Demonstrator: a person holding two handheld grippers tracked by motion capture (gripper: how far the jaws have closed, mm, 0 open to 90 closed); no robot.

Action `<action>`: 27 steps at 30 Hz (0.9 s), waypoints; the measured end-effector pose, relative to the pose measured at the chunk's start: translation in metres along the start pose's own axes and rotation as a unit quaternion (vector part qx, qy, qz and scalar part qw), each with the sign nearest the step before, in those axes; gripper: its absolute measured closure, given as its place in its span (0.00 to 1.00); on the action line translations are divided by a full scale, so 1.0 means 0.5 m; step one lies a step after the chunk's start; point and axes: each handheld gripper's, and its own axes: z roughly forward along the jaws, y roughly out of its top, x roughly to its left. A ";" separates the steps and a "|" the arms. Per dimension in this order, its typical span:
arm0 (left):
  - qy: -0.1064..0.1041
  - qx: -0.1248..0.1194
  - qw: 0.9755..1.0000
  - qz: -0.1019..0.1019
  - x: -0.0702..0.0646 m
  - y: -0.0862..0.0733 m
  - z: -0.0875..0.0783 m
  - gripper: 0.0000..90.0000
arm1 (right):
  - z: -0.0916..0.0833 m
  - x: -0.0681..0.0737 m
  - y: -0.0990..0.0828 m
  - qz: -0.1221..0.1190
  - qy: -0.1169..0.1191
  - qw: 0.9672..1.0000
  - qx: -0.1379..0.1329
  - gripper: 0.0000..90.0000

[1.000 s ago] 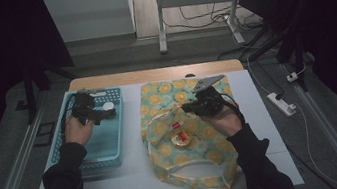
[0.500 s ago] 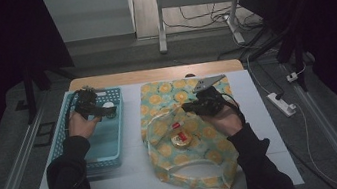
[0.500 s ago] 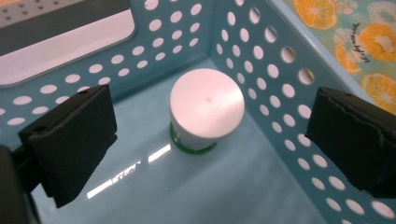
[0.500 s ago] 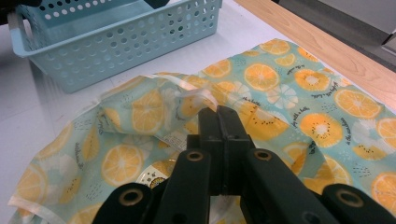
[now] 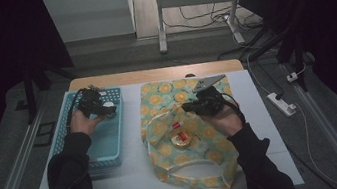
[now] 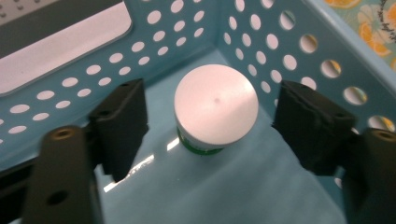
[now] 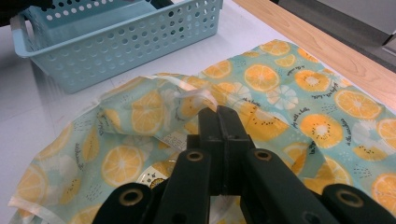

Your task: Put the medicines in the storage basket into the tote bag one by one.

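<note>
A white-lidded jar (image 6: 215, 105) with a green band stands in the far corner of the light-blue perforated basket (image 6: 261, 28). My left gripper (image 6: 210, 126) straddles it. Its jaws have just been closing, with a gap still showing between each pad and the jar. From above, that gripper (image 5: 103, 109) sits at the basket's (image 5: 95, 156) far end. My right gripper (image 7: 218, 114) is shut, pinching the raised rim of the orange-print bag (image 7: 280, 93). The bag (image 5: 191, 157) lies mid-table under that gripper (image 5: 189, 106). A round yellow tin (image 5: 182, 139) and a red-labelled item (image 5: 176, 125) lie in its mouth.
The white table top has a wooden strip (image 5: 153, 74) along its far edge. A power strip (image 5: 281, 104) lies on the floor to the right. Metal frame legs (image 5: 160, 20) stand behind the table. The basket (image 7: 121, 42) sits left of the bag.
My left gripper has moved toward the basket's far end and dipped over the jar, and its jaws have narrowed. The right gripper and the bag have stayed put.
</note>
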 end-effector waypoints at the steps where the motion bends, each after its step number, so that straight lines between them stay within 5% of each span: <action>1: 0.000 0.001 1.000 0.000 0.000 0.001 0.000 0.37 | 0.000 0.000 0.000 0.000 0.000 1.000 0.000 0.99; 9: 0.000 0.009 1.000 0.000 0.000 0.003 0.001 0.54 | 0.001 0.000 0.000 -0.001 0.001 1.000 0.000 0.99; 19: 0.005 0.014 1.000 -0.021 -0.006 0.003 -0.008 0.56 | 0.000 0.001 0.000 -0.002 0.000 1.000 -0.002 0.99; 27: 0.000 0.011 1.000 -0.018 -0.017 0.006 -0.027 0.56 | -0.001 0.000 0.000 0.001 -0.001 1.000 -0.004 0.99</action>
